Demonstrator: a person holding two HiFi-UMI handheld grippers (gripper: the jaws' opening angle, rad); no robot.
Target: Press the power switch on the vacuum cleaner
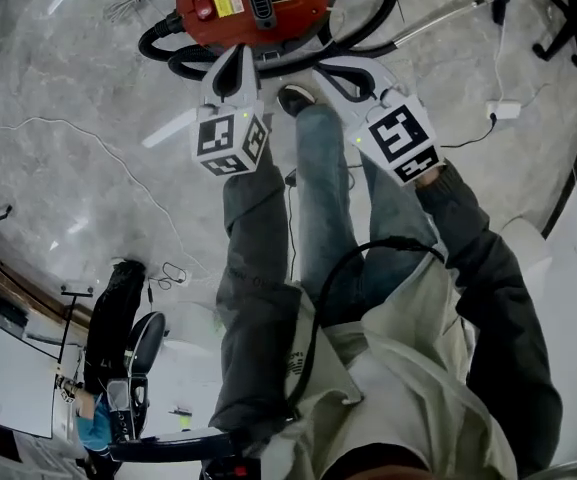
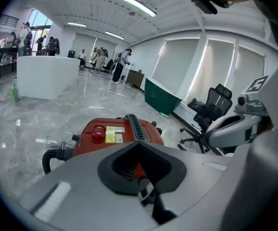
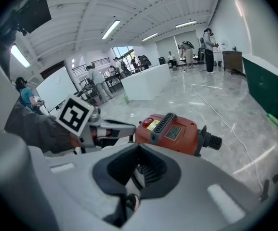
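A red vacuum cleaner [image 1: 253, 3] stands on the grey floor at the top of the head view, with a round red power switch [image 1: 203, 6] on its top left. My left gripper [image 1: 236, 58] hovers just short of the body, jaws together, holding nothing. My right gripper [image 1: 320, 68] sits beside it to the right, also shut and empty. The left gripper view shows the vacuum cleaner [image 2: 117, 134] and its switch [image 2: 98, 133] beyond the left gripper [image 2: 139, 150]. Through the right gripper [image 3: 139, 153] I see the vacuum cleaner [image 3: 172, 131] and its switch [image 3: 150, 121].
A black hose [image 1: 373, 3] loops around the vacuum, and a metal wand [image 1: 438, 18] runs off to the right. A white adapter [image 1: 503, 110] with cable lies on the floor. My shoe [image 1: 296, 98] stands close behind the grippers. An office chair [image 2: 211, 107] and a white counter [image 2: 49, 76] stand farther off.
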